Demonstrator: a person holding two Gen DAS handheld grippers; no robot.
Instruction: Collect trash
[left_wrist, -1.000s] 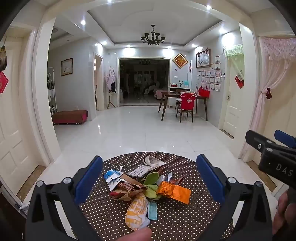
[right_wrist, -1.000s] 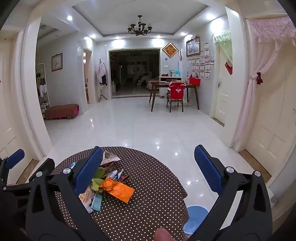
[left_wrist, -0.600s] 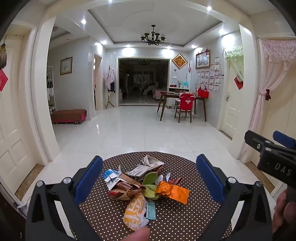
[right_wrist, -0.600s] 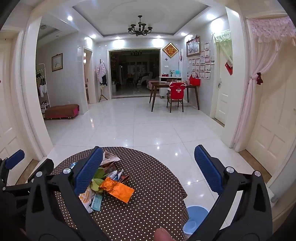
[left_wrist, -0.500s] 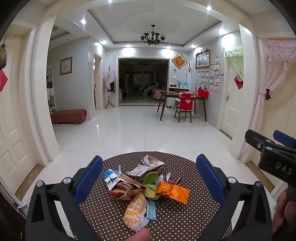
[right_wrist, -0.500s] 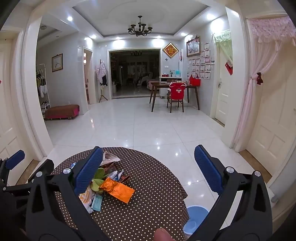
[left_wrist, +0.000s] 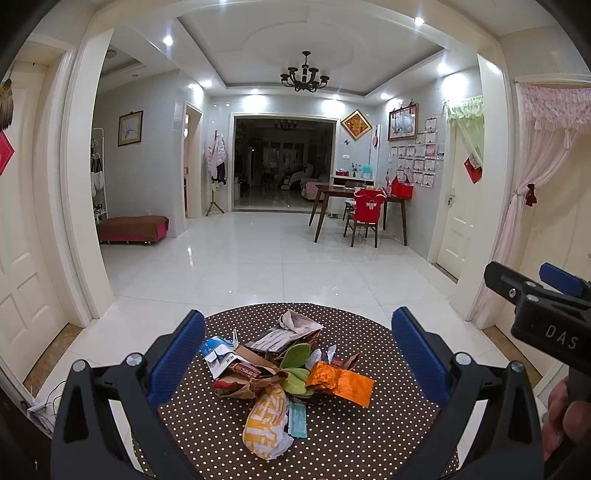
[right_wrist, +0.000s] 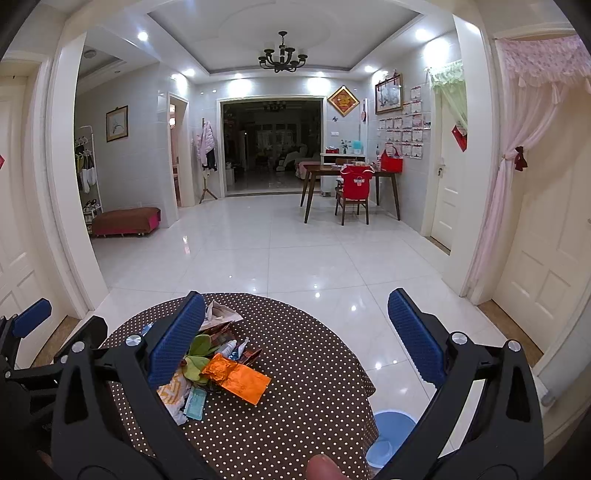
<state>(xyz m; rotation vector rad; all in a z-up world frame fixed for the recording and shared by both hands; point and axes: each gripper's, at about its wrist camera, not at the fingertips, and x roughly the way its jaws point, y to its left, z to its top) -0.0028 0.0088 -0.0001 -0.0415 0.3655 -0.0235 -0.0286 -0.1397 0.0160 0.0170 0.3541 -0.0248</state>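
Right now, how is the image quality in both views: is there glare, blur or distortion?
Left wrist view: sharp, but fisheye bends the door frames; ceiling spotlights glare off the white floor tiles; the trash pile is evenly lit. Right wrist view: same bending, floor reflections; the orange foil wrapper shines; the left finger hides part of the pile.

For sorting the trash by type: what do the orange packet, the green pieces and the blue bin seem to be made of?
Orange packet: probably metallised foil or plastic film; shiny, creased, with bright glints.
Green pieces: look like leaves or peel; matte, smooth, curved. Uncertain.
Blue bin: probably plastic; even colour, smooth round rim. It stands on the floor beside the table.
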